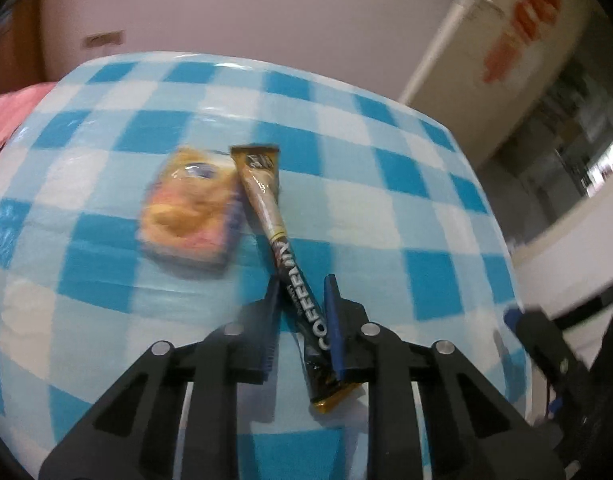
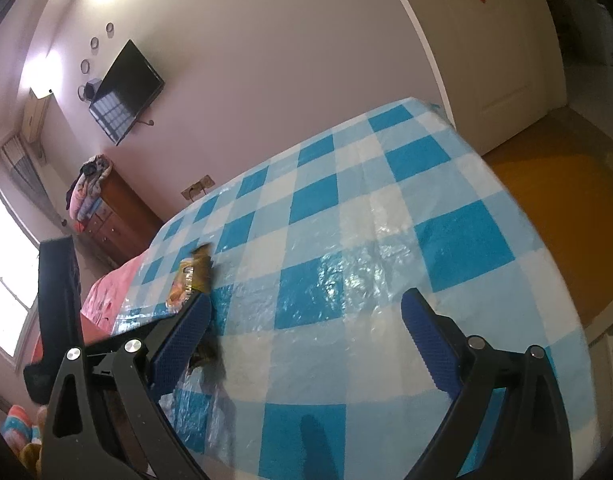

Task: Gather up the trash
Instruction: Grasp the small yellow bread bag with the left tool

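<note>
A long brown and gold coffee-mix sachet [image 1: 272,220] lies on the blue checked tablecloth [image 1: 366,184]. My left gripper [image 1: 302,286] is shut on its near end, the far end pointing away. A blurred orange snack packet [image 1: 190,210] lies just left of the sachet. In the right wrist view both wrappers [image 2: 190,278] show at the left by the left gripper. My right gripper [image 2: 306,308] is open and empty above the cloth.
The table's right edge [image 2: 546,240] drops to an orange floor [image 2: 546,184]. A white door [image 2: 486,40] stands beyond. A pink cloth [image 2: 106,296], a wooden dresser [image 2: 118,216] and a wall TV [image 2: 124,90] are at the left.
</note>
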